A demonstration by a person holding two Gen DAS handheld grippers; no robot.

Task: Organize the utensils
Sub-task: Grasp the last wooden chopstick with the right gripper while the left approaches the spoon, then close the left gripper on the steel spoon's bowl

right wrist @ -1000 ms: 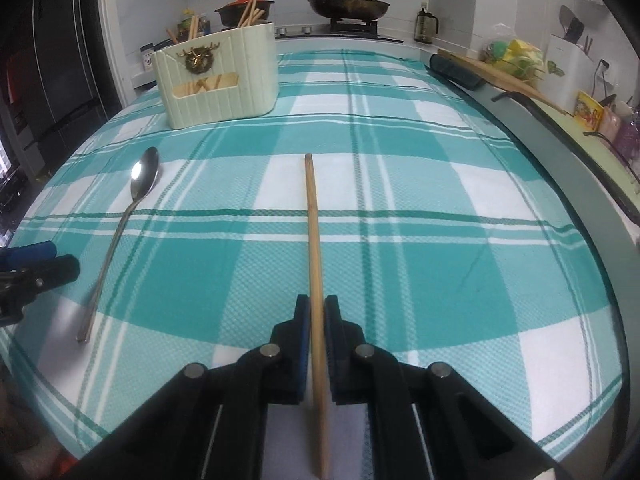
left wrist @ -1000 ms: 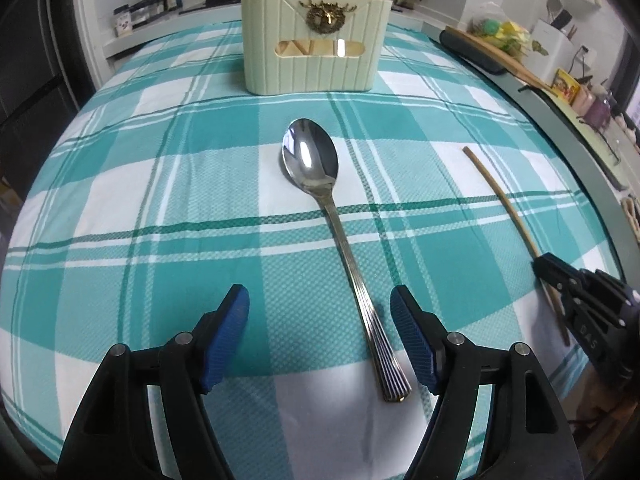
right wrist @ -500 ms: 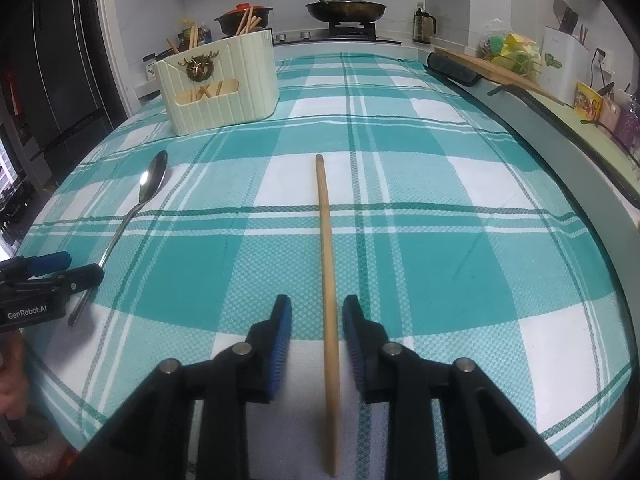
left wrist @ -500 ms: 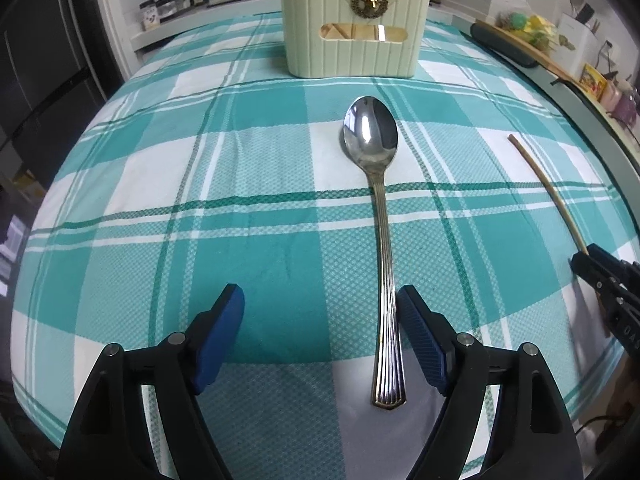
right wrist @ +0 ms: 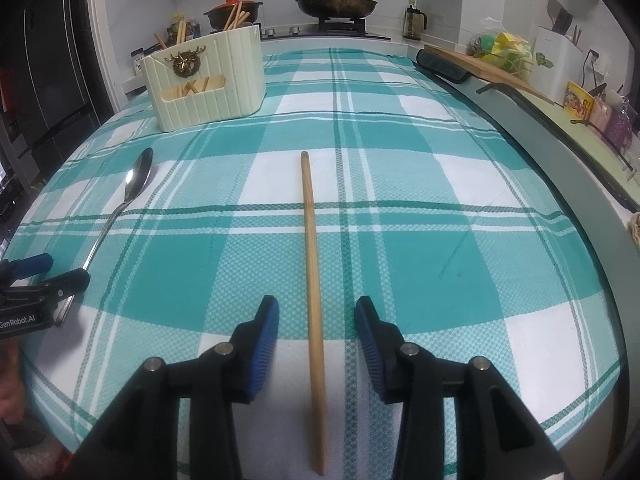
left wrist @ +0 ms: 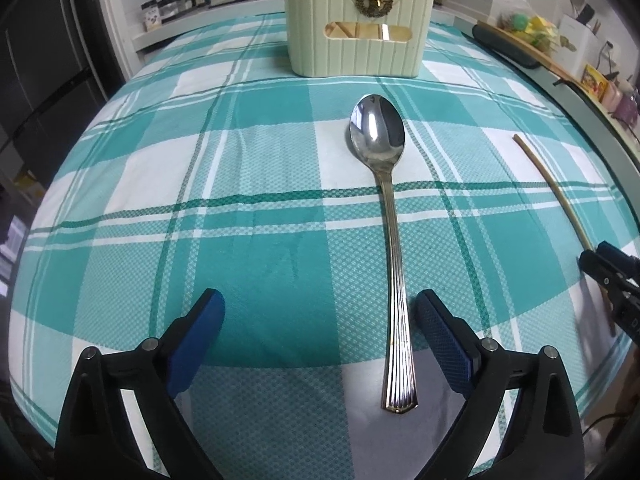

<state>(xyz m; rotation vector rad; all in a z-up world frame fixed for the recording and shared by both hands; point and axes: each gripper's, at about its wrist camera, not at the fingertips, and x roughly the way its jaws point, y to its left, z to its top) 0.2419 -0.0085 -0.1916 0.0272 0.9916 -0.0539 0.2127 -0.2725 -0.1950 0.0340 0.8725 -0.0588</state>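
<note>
A steel spoon lies on the teal checked tablecloth, bowl toward a cream utensil holder that holds several chopsticks. My left gripper is open; the spoon's handle lies between its fingers, nearer the right one. A wooden chopstick lies lengthwise between the open fingers of my right gripper, untouched. The spoon and the holder also show in the right wrist view, at the left. The chopstick shows at the right of the left wrist view.
A stove with a lidded pan and a pot stands behind the table. A cutting board, bags and bottles sit on the counter at the right. A dark cabinet is at the left. The table edge is just below both grippers.
My right gripper was shut on the chopstick, then opened wide and let it lie on the cloth. My left gripper stayed open and shifted left, so the spoon handle sits nearer its right finger.
</note>
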